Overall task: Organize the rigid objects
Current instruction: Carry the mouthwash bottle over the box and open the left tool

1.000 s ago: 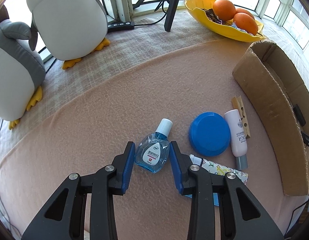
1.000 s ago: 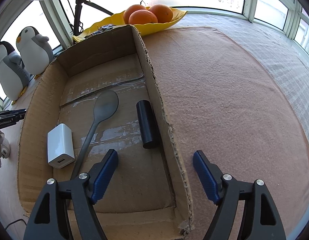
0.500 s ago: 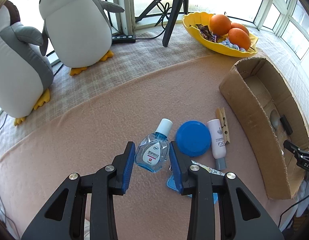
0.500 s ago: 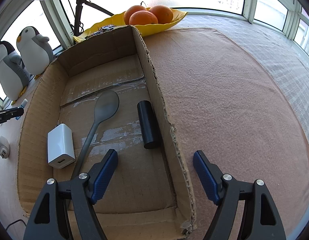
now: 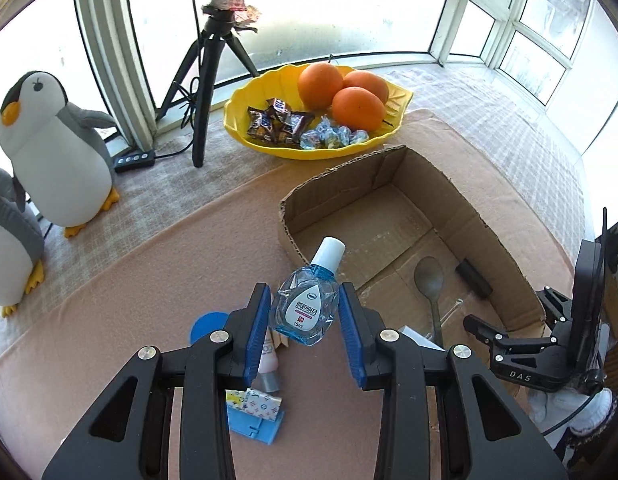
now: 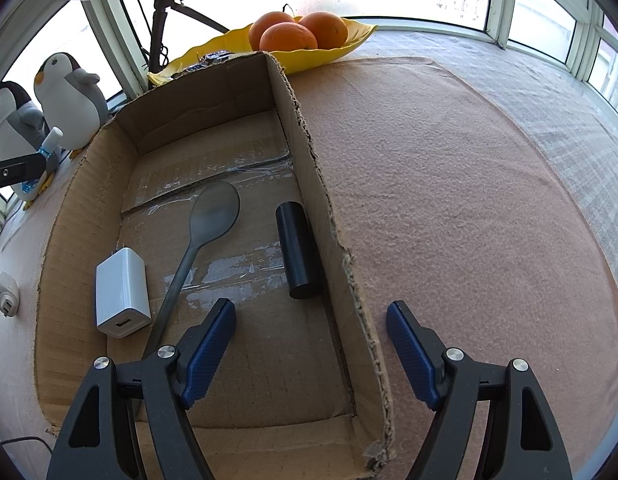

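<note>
A peach felt mat (image 6: 449, 184) is covering the work surface, lying over a pale checked cloth (image 5: 489, 92) that is running out to a bay of white-framed windows (image 5: 549, 32) flooding the room with daylight. Two plush penguins (image 5: 53, 148), a black tripod (image 5: 207, 72) and a yellow dish (image 5: 265, 140) holding oranges (image 5: 357, 108) and wrapped sweets are standing along the sill side. An open cardboard box (image 6: 317, 184) is sitting on the mat, holding a grey spoon (image 6: 213, 216), a black cylinder (image 6: 297, 252) and a white charger (image 6: 121, 292). The left gripper (image 5: 305, 316) is clenching the eye-drop bottle (image 5: 307, 308), a small clear blue bottle with a white cap and white label, carrying it in the air just over the box's near wall. The right gripper (image 6: 309, 332) is hanging released, its jaws straddling the box's right wall with nothing between the pads. A blue lid (image 5: 207, 324), a tube and a card are lying on the mat beneath.
</note>
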